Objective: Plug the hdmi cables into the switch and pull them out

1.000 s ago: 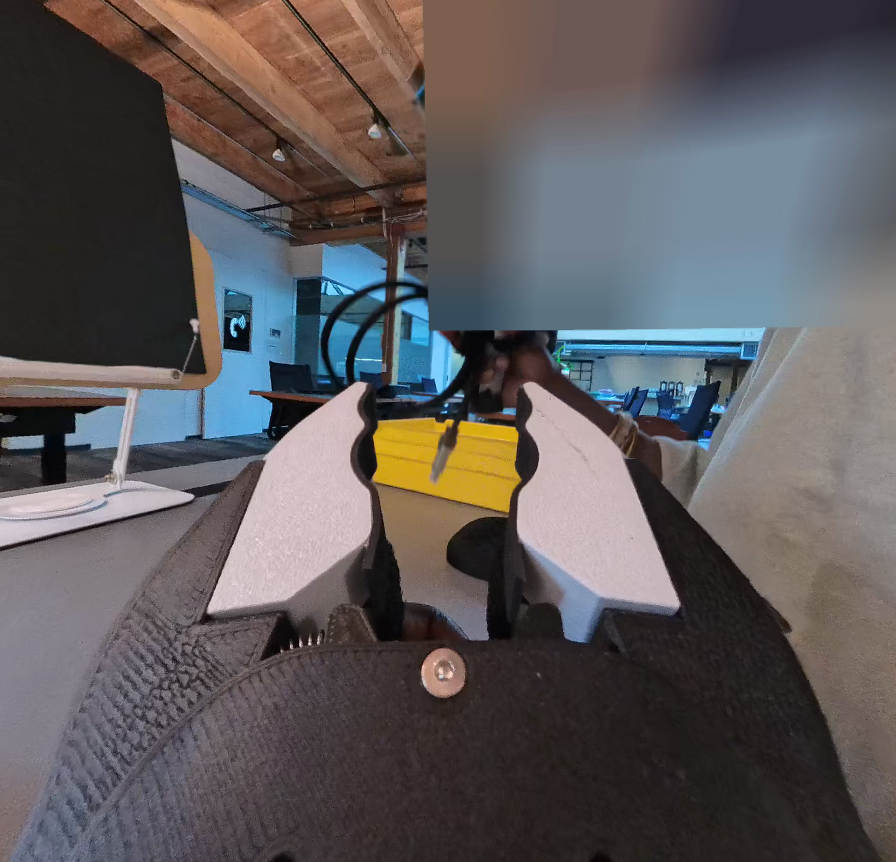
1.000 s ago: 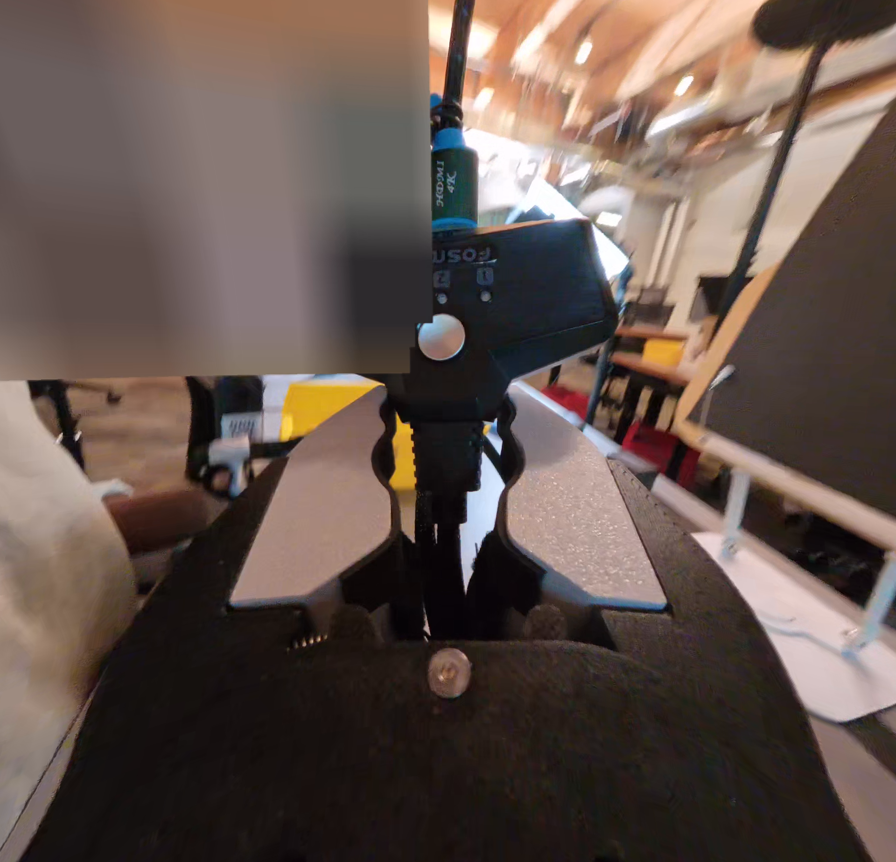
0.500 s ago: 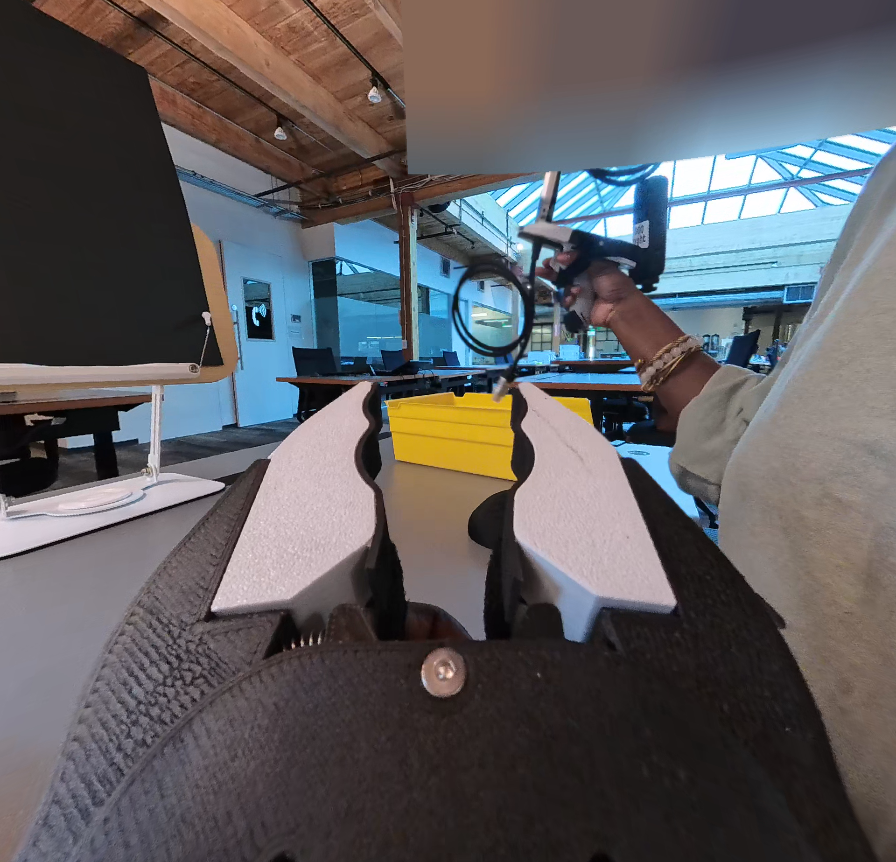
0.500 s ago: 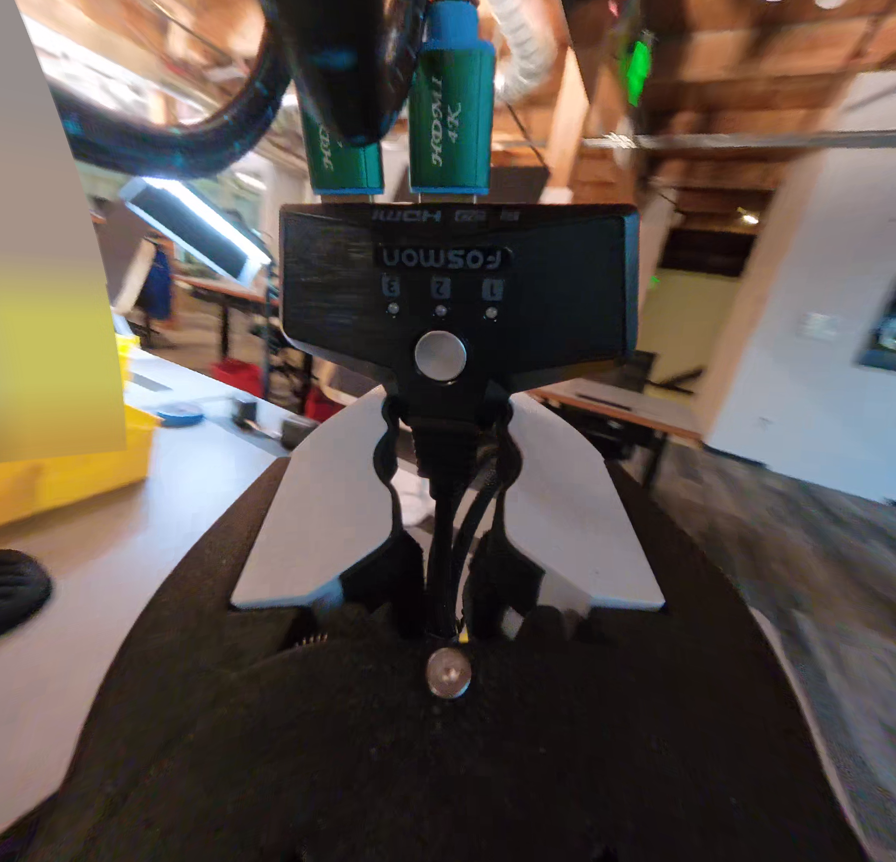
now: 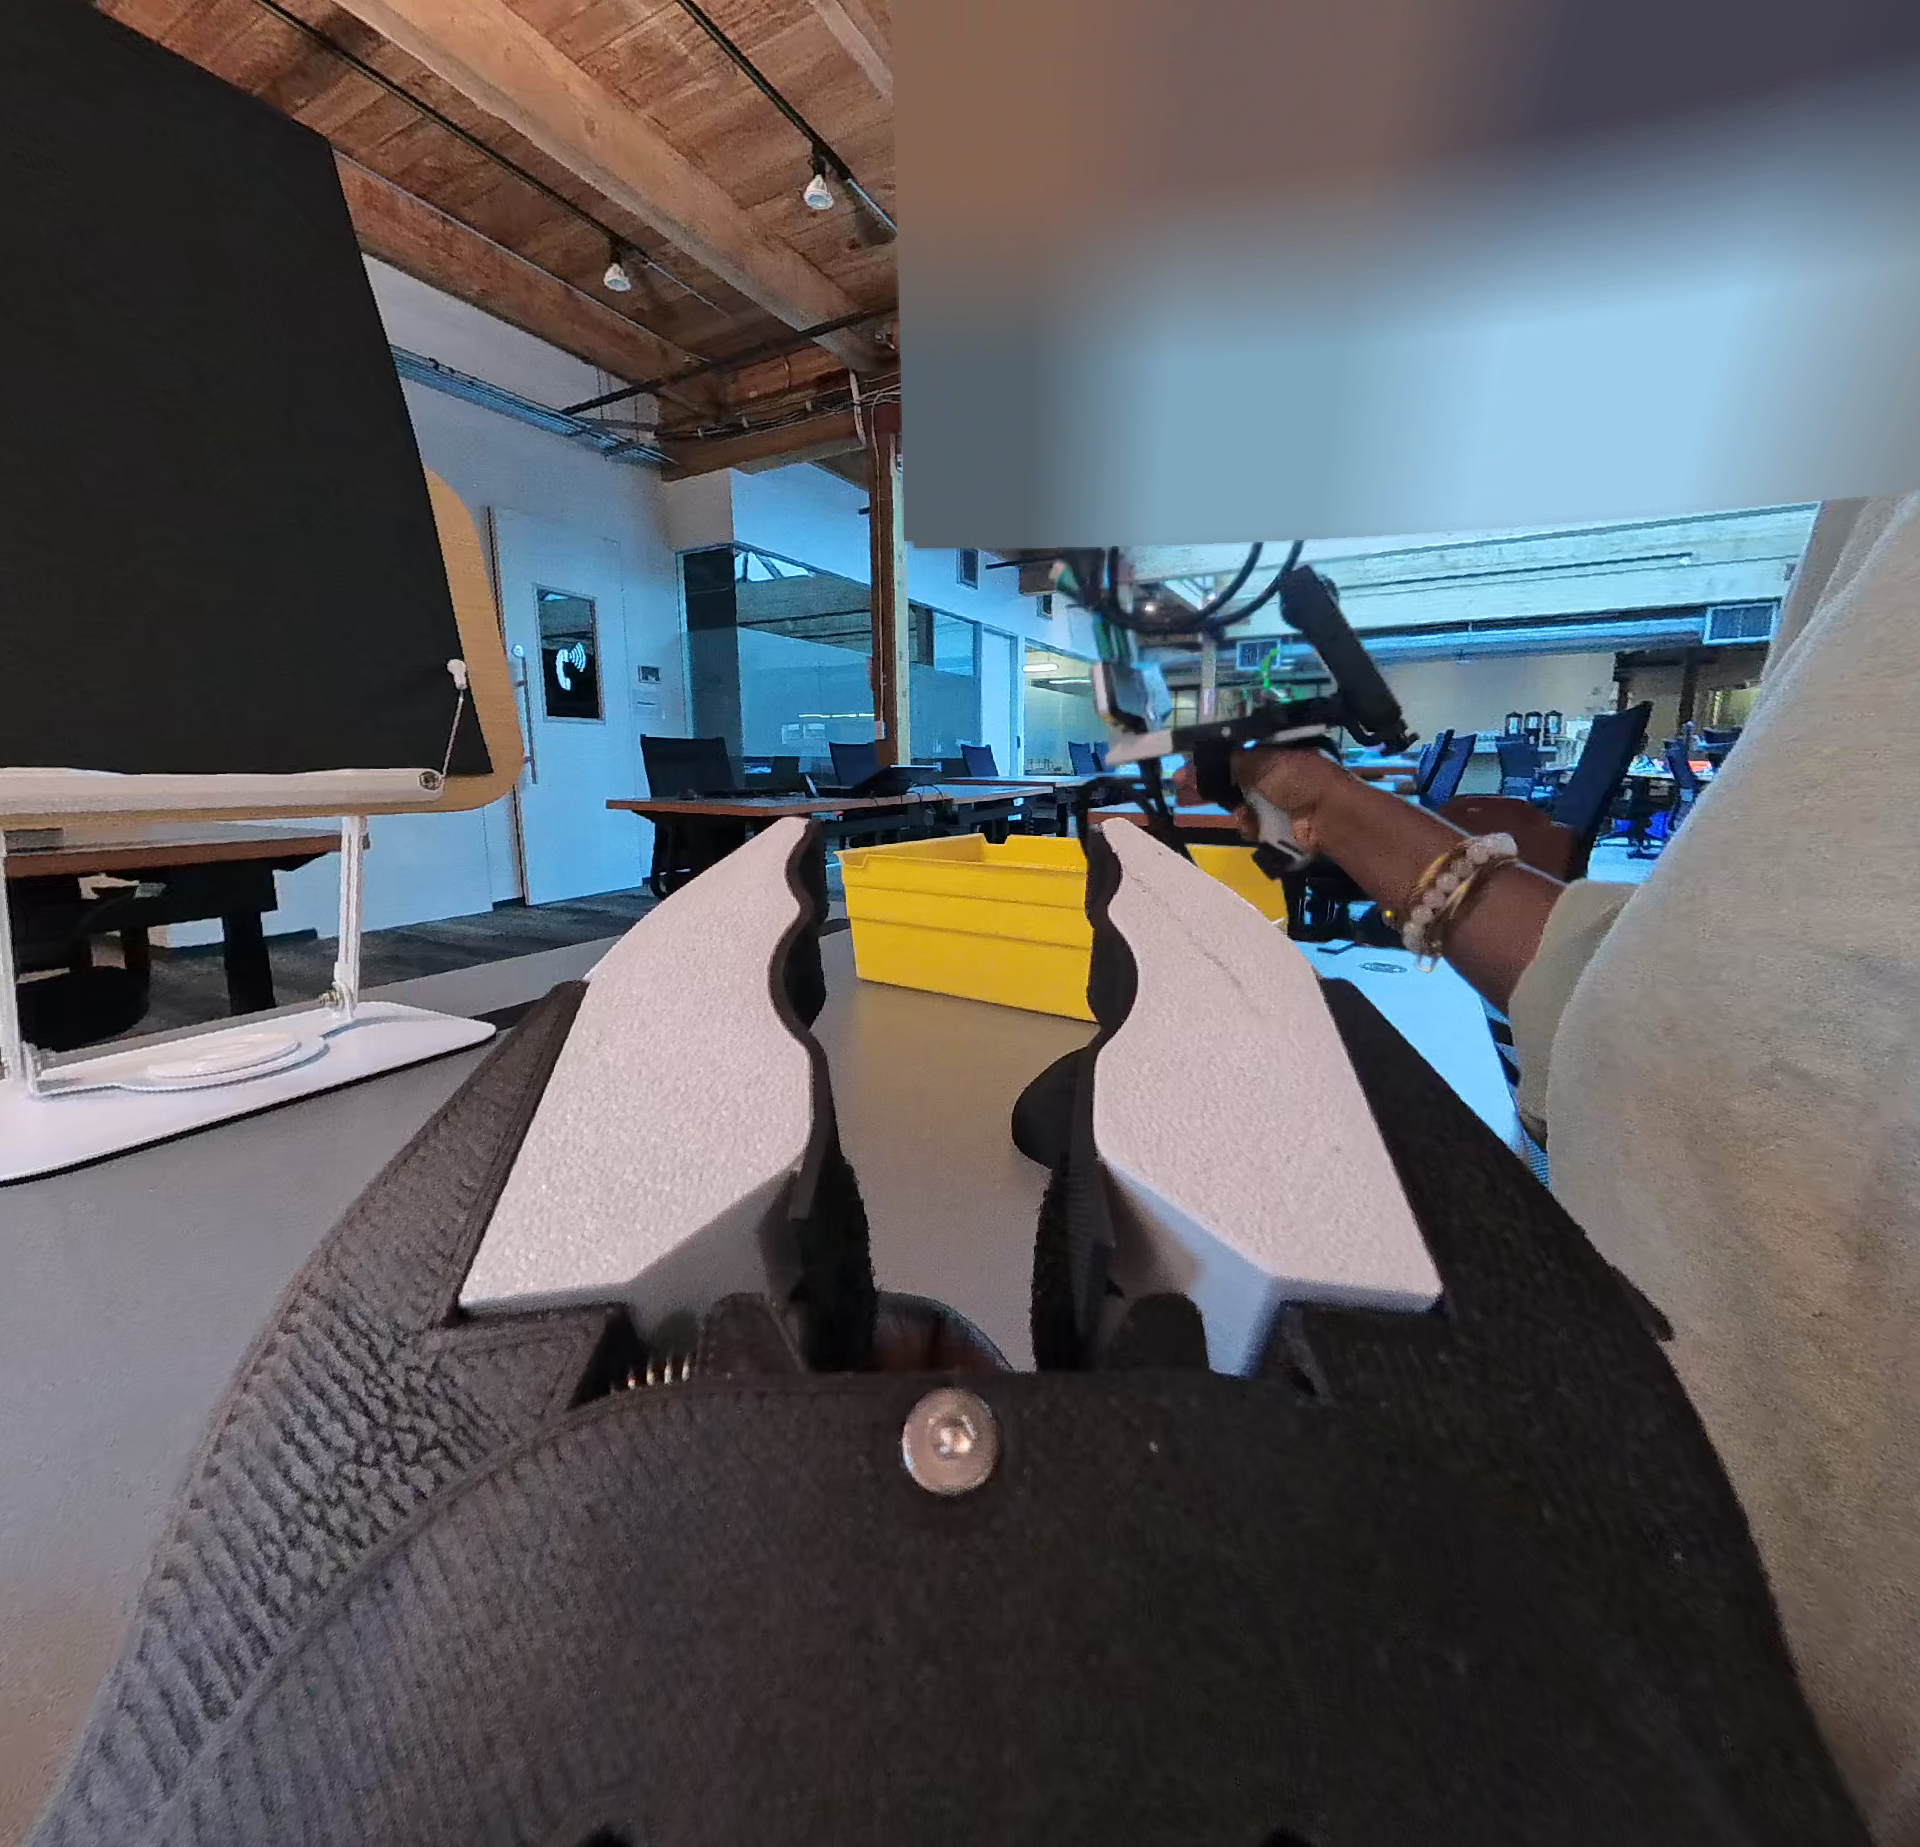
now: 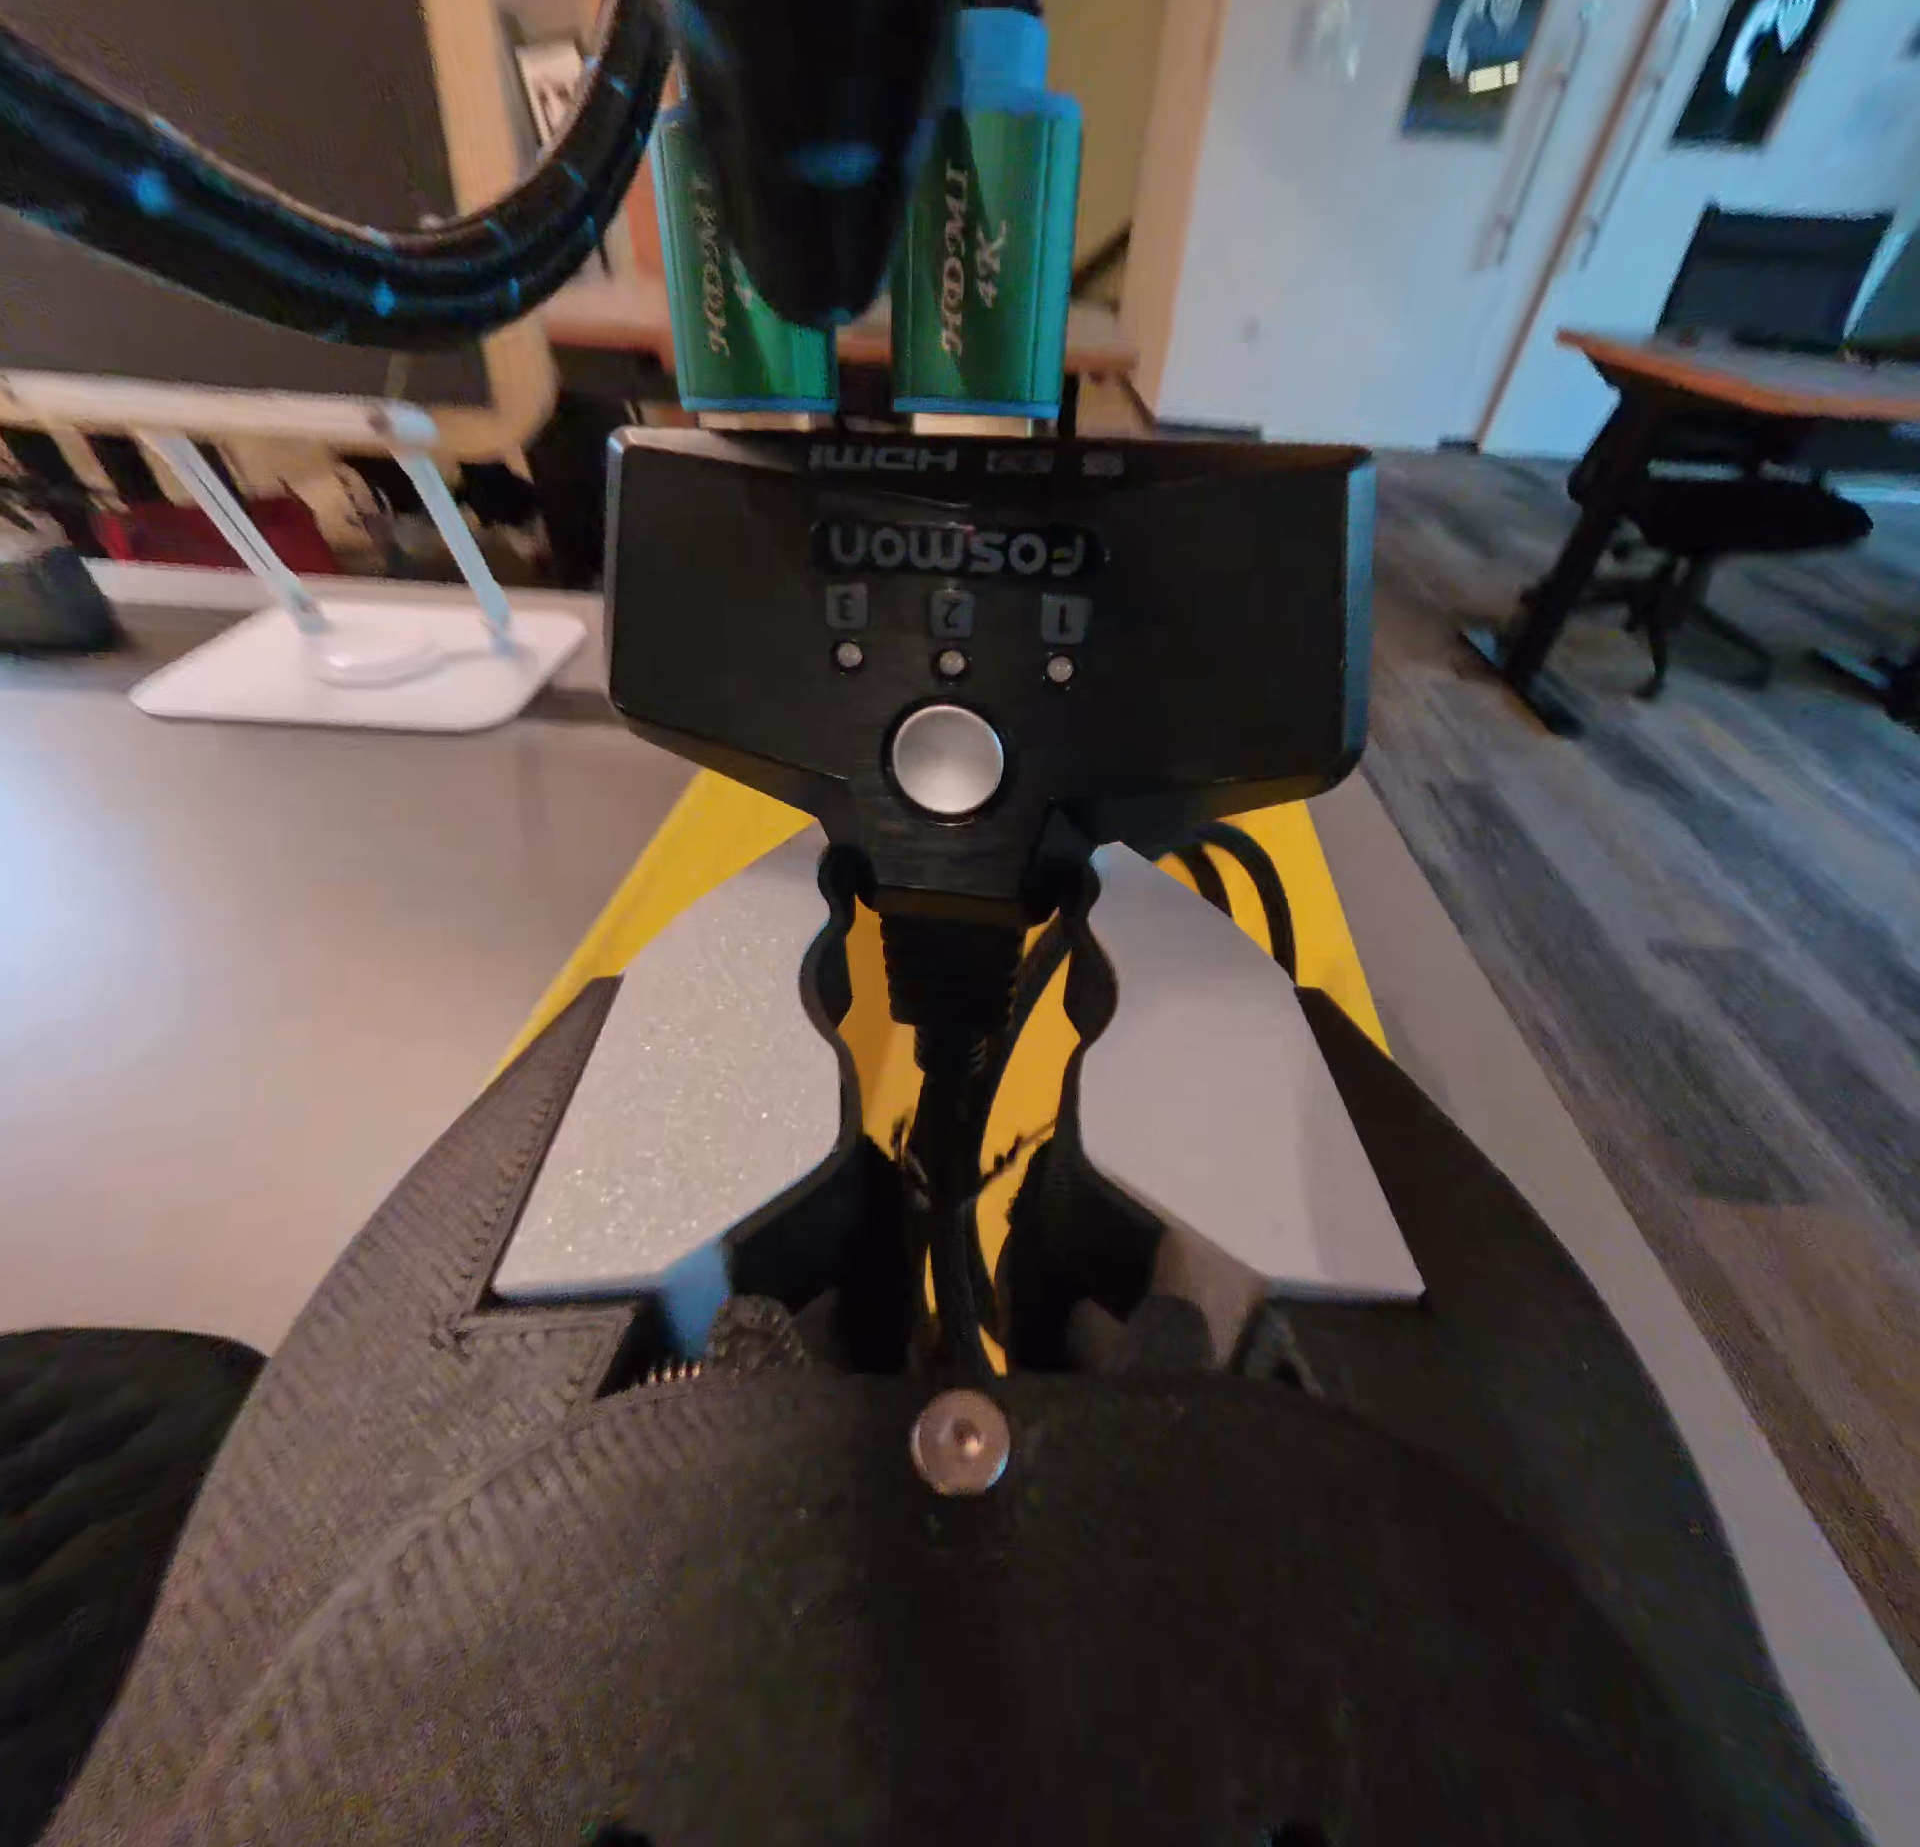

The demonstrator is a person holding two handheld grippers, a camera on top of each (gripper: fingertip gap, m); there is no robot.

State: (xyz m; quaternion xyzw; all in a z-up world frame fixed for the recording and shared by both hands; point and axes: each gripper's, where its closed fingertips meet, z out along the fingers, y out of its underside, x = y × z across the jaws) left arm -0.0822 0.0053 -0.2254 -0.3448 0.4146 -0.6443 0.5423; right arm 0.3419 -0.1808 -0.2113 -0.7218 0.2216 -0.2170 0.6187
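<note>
My right gripper (image 6: 956, 888) is shut on the narrow tail end of a black HDMI switch (image 6: 987, 602) and holds it in the air above a yellow bin (image 6: 1340, 904). Two green HDMI plugs (image 6: 977, 270) sit in the switch's far edge, and a dark blurred plug hangs in front of them. Their black braided cables (image 6: 312, 259) loop off to the left. My left gripper (image 5: 951, 862) is open and empty, low over the grey table (image 5: 187, 1267). The right gripper with the switch also shows far off in the left wrist view (image 5: 1164, 727), held in a hand.
A yellow bin (image 5: 966, 924) stands on the table ahead of my left gripper. A white stand (image 5: 239, 1059) holding a black panel is at the left. A round black object (image 5: 1049, 1111) lies by the left gripper's right finger. A person's light sleeve (image 5: 1745, 1070) fills the right. My right fingertips sit around 45 cm from my left ones.
My right gripper has swung around with the switch and tipped down over the yellow bin and table. My left gripper has stayed in place, open.
</note>
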